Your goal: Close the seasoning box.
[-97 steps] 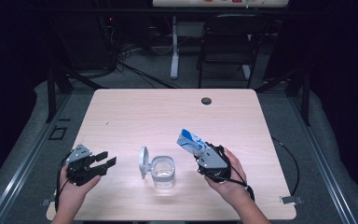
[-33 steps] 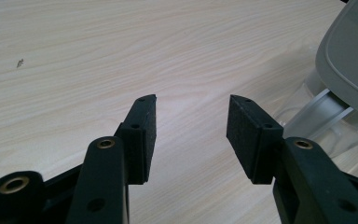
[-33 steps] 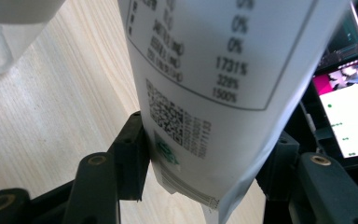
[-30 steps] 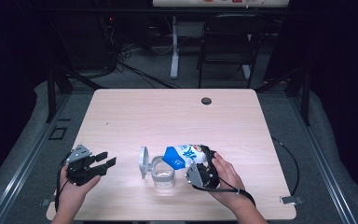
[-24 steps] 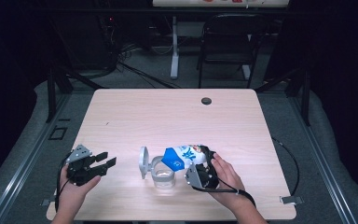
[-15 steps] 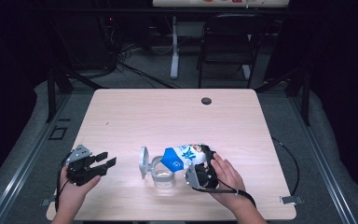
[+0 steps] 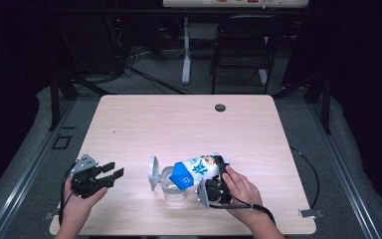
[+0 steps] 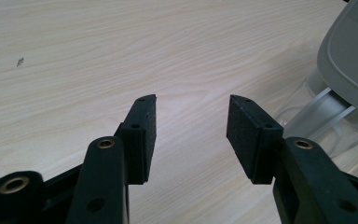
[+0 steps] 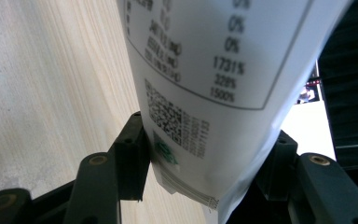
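- The right tool [image 7: 218, 175] gripped a white and blue pouch [image 7: 196, 169], its jaws spread wide around the pouch's body and pressing on both sides.
- In the right tool's view the pouch [image 9: 214, 93] sat between the two black jaws, showing a printed table of figures and a square code on its white face.
- In the high view the pouch lay tipped over nearly level, its blue end pointing to the left and resting over the mouth of a clear glass jar [image 7: 173, 186].
- The jar stood on the desk [image 7: 179, 124] near its front edge, just left of the right hand [image 7: 241, 189].
- The jar's hinged grey lid [image 7: 153, 172] stood flipped open on the jar's left side, upright and clear of the pouch.
- Whether anything was leaving the pouch could not be told.
- The left tool [image 7: 110, 172] was held by the left hand [image 7: 77, 201] near the desk's front left corner, well apart from the jar, with its jaws pointing toward it.
- In the left tool's view the jaws stood wide with only bare wood between them, and the left tool [image 8: 191, 123] held nothing; the grey lid [image 8: 349, 60] and part of the clear jar [image 8: 321, 116] appeared at the right edge.
- A small dark round hole [image 7: 220, 107] sat in the desk toward its far edge.
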The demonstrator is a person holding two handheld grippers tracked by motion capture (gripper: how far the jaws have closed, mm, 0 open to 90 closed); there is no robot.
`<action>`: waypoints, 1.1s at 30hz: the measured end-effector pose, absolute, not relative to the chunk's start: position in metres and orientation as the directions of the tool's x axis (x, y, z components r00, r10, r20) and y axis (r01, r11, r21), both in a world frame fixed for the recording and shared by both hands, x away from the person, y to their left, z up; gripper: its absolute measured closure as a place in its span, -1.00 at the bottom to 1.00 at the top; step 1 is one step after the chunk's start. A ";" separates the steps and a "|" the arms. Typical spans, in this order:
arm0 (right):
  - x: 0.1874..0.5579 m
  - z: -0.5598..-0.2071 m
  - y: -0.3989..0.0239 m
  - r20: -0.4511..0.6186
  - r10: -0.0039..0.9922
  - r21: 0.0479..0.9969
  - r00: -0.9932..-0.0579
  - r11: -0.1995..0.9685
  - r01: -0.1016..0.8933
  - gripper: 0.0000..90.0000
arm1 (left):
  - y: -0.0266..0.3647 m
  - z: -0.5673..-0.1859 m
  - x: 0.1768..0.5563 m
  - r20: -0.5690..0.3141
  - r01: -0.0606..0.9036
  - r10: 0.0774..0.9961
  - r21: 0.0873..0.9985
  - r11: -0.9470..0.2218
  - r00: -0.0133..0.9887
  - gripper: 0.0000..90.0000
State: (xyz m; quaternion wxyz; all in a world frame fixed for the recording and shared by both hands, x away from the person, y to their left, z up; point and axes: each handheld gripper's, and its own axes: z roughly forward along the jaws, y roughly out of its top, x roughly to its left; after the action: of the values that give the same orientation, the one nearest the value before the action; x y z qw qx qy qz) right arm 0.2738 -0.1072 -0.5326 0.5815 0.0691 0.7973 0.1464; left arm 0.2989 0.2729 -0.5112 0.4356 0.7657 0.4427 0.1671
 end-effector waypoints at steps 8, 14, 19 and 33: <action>0.273 -0.536 -0.105 -0.926 0.239 0.270 -0.293 0.961 -0.068 0.02 | 0.273 -0.511 0.299 -0.130 0.532 0.825 0.816 -0.227 0.551 0.18; 0.272 -0.537 -0.104 -0.942 0.203 0.233 -0.269 0.969 -0.083 0.02 | 0.273 -0.511 0.299 -0.129 0.532 0.824 0.815 -0.229 0.552 0.18; 0.271 -0.537 -0.103 -0.949 0.183 0.210 -0.256 0.974 -0.081 0.03 | 0.273 -0.511 0.299 -0.128 0.534 0.825 0.814 -0.230 0.550 0.18; 0.270 -0.539 -0.102 -0.958 0.151 0.179 -0.245 0.979 -0.097 0.03 | 0.273 -0.511 0.299 -0.126 0.534 0.825 0.813 -0.232 0.551 0.18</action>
State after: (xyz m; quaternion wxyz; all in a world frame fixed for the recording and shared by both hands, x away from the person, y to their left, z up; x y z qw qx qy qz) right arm 0.2702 -0.1022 -0.5385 0.6143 0.0174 0.7824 0.1010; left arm 0.2988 0.2734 -0.5109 0.4328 0.7668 0.4432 0.1680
